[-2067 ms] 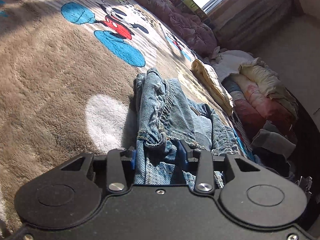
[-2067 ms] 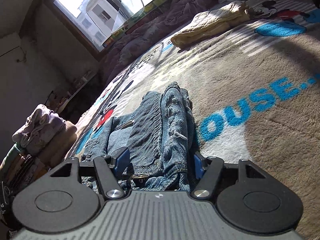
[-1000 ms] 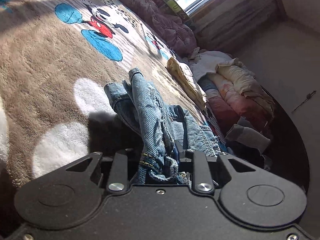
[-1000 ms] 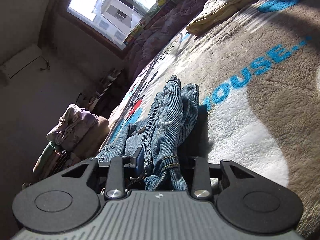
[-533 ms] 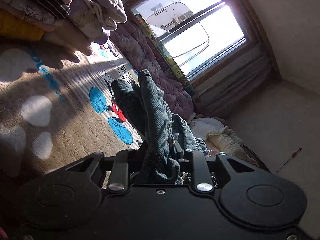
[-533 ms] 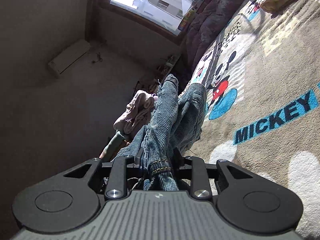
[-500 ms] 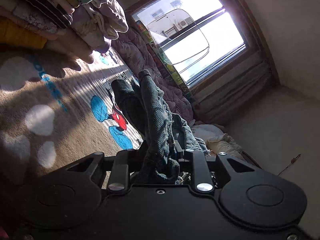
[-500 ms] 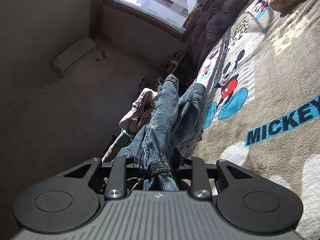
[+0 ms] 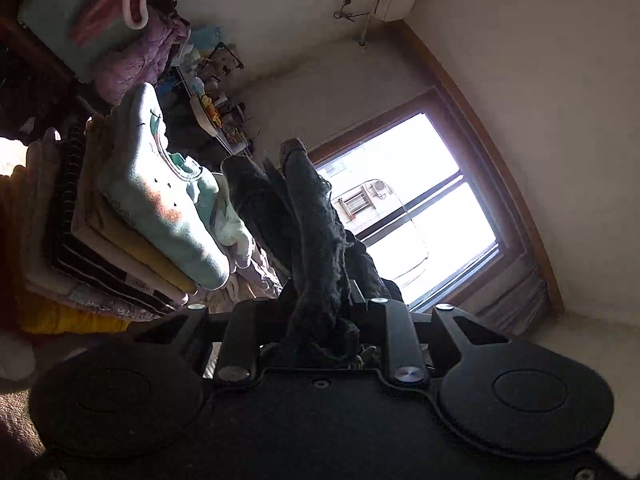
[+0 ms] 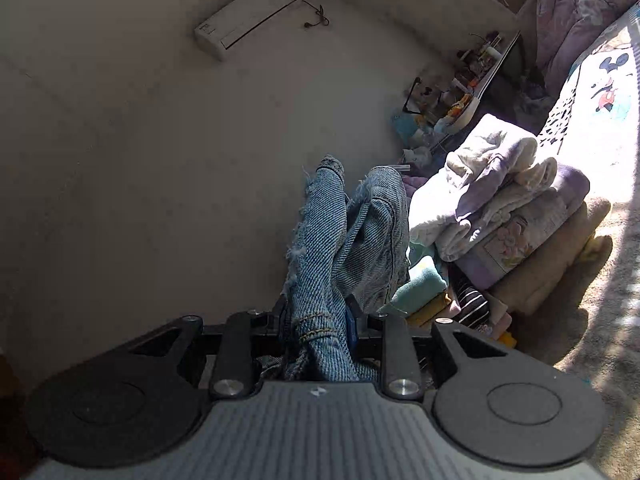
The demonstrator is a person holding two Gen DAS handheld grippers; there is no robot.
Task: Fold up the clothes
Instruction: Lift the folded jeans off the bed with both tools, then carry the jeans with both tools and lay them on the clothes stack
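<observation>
Both grippers, left (image 9: 320, 312) and right (image 10: 318, 320), jaws clenched on the jeans (image 10: 332, 240). A second ago the jeans lay on the bed; now lifted clear, cameras swung toward wall and window (image 9: 412, 216). Likely shaking out before folding.

A bright wood-framed window (image 9: 416, 216) lay at three o'clock of a stack of folded garments topped by a mint-green piece (image 9: 160, 208). A white wall-mounted air conditioner (image 10: 248, 18) sat at eleven o'clock of a cluttered shelf (image 10: 460, 100); a brown cartoon-print plush blanket (image 10: 600, 120) lay at its four o'clock.
</observation>
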